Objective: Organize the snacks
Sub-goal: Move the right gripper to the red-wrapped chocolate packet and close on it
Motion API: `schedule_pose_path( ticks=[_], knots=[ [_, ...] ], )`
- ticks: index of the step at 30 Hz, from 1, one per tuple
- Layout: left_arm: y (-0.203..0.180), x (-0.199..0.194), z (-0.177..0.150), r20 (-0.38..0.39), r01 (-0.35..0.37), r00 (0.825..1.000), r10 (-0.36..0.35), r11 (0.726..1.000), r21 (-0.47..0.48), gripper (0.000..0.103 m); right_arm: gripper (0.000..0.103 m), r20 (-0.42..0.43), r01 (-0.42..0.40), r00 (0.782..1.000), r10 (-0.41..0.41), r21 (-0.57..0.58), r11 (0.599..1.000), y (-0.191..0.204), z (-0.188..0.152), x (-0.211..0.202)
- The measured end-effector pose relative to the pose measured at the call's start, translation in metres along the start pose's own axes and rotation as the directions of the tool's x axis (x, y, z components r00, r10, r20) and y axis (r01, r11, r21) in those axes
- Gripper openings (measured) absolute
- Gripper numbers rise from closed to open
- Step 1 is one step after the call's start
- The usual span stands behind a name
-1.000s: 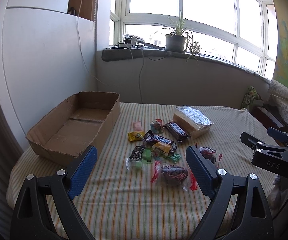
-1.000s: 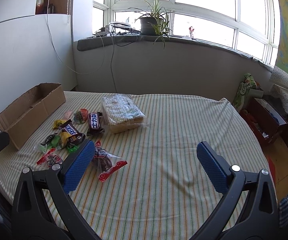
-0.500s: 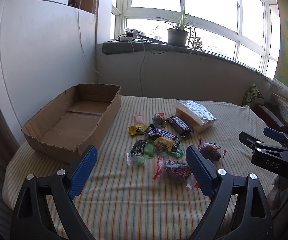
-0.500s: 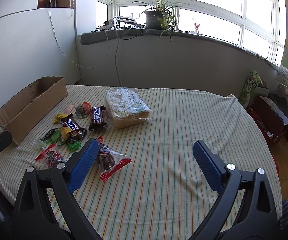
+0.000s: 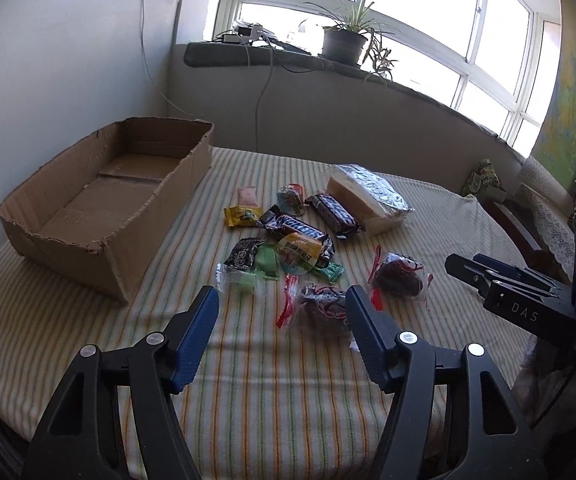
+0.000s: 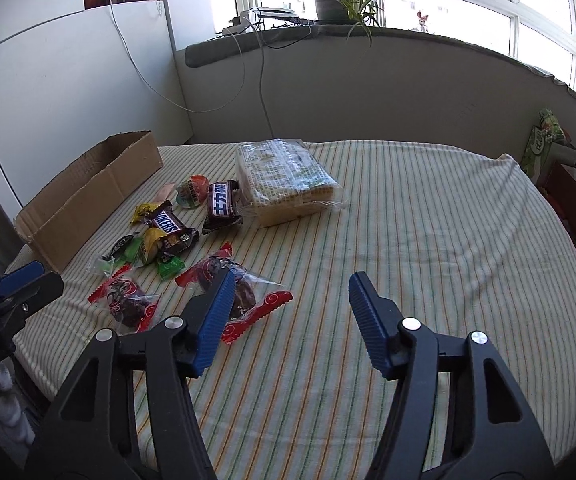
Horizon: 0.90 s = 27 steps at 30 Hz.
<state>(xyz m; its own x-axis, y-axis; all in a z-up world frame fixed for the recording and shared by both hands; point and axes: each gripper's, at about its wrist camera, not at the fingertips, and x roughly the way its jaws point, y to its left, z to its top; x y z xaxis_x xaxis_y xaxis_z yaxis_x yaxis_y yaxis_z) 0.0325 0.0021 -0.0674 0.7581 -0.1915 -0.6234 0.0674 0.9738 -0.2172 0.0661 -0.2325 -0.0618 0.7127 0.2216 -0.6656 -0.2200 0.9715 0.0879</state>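
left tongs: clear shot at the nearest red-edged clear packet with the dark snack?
Probably yes. The left tongs are open and empty, the red-edged clear packet lies flat on the striped tablecloth just ahead between the fingers, with nothing on top.

On a table covered with a striped cloth (image 5: 288, 400), the left gripper (image 5: 281, 308) hangs with its blue-padded jaws spread wide, holding nothing, above a clear packet with red ends (image 5: 320, 308). A second such packet (image 5: 400, 278) lies just to the right. Beyond them sits a loose cluster of snacks, among them a Snickers bar (image 5: 296, 228) and a large wrapped loaf (image 5: 368, 198). An open cardboard box (image 5: 99, 196) stands at left. The right gripper (image 5: 484, 276) enters from the right edge. A potted plant (image 5: 346, 40) tops the windowsill.
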Motion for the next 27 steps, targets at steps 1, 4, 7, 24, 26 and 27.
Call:
schedule_pose_path(
  ticks=[1,4,7,24,26,27],
  knots=[
    [-0.001,0.003,-0.001,-0.014,0.025,1.000,-0.025,1.000,-0.010,0.064,0.059,-0.006,-0.012,1.000,0.012,-0.001,1.000,0.001,0.000,0.002],
    [-0.008,0.013,-0.005,-0.048,0.066,0.997,-0.067,0.998,-0.022,0.062,0.058,-0.016,-0.037,0.999,0.036,-0.017,0.999,0.007,-0.001,0.007],
    [-0.014,0.019,-0.007,-0.068,0.072,0.995,-0.073,0.997,-0.007,0.062,0.058,-0.031,-0.063,0.998,0.062,-0.033,0.997,0.013,-0.001,0.011],
    [-0.020,0.051,-0.002,-0.116,0.060,0.992,-0.057,0.998,0.021,0.062,0.058,-0.147,-0.145,0.980,0.133,-0.077,0.986,0.021,0.012,0.050],
    [-0.020,0.053,-0.002,-0.116,0.057,0.992,-0.053,0.998,0.031,0.062,0.058,-0.165,-0.151,0.977,0.137,-0.082,0.985,0.021,0.012,0.054],
    [-0.020,0.053,-0.002,-0.115,0.058,0.992,-0.053,0.998,0.034,0.062,0.058,-0.171,-0.156,0.975,0.140,-0.082,0.984,0.020,0.011,0.055]
  ],
)
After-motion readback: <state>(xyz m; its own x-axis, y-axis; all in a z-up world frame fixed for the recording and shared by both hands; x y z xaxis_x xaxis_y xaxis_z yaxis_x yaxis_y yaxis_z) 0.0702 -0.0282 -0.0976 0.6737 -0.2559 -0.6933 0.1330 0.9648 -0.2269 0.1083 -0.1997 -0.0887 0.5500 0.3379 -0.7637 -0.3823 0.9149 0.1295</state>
